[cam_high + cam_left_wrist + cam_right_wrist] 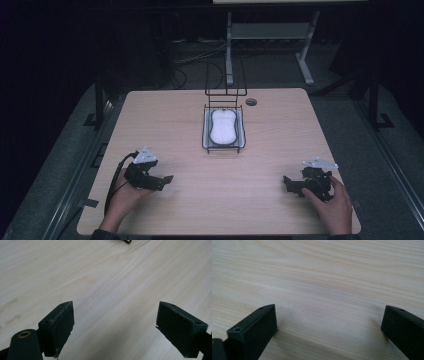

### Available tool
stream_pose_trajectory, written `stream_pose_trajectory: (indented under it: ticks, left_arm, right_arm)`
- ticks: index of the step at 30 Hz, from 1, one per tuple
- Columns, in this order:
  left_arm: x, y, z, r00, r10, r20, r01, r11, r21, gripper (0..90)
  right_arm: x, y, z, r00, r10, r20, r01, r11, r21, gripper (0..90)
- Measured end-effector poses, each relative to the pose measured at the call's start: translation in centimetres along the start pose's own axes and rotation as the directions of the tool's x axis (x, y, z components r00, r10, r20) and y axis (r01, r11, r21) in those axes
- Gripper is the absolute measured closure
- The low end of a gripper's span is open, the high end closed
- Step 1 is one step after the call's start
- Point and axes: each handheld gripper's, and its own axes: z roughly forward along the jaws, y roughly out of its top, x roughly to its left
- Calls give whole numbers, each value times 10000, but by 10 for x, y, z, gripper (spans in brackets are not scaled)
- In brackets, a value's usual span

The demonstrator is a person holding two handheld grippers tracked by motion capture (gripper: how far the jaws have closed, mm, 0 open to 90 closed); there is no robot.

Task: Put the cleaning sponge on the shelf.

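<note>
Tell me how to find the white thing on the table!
Start at the wooden table and look toward its far edge, in the middle. A black wire basket sits there, with a hole in the tabletop beside it. The white thing lies inside: a peanut-shaped pad, the only white object on the table.

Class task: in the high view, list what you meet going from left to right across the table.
Left hand-held gripper → wire basket holding a white sponge → right hand-held gripper.
</note>
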Motion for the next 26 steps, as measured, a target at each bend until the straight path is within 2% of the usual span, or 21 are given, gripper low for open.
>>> stream_pose_trajectory:
  ticks: [7, 12, 15, 18, 25, 26]
  left_arm:
    - [-6, -22, -3, 9992, 185, -346, -175, 9994, 285, 140]
    - [-7, -32, -5, 9994, 125, -331, -117, 9996, 256, 136]
    - [-8, -39, -4, 9991, 297, -297, -286, 9989, 380, 131]
    - [-8, -43, -1, 9996, 219, -200, -210, 9987, 471, 130]
    - [-6, -53, -1, 9996, 269, -117, -272, 9991, -310, 128]
    - [-6, -53, -1, 9996, 269, -117, -272, 9991, -310, 128]
  right_arm:
    - [0, 0, 0, 10000, -2, -2, 2, 10000, 1, 0]
    - [0, 0, 0, 10000, -4, -1, 4, 10000, 0, 0]
    - [0, 0, 0, 10000, -1, 0, 1, 10000, 0, 0]
    - [0, 0, 0, 10000, 0, -1, 0, 10000, 0, 0]
    - [0, 0, 0, 10000, -3, -2, 3, 10000, 1, 0]
    - [0, 0, 0, 10000, -3, -2, 3, 10000, 1, 0]
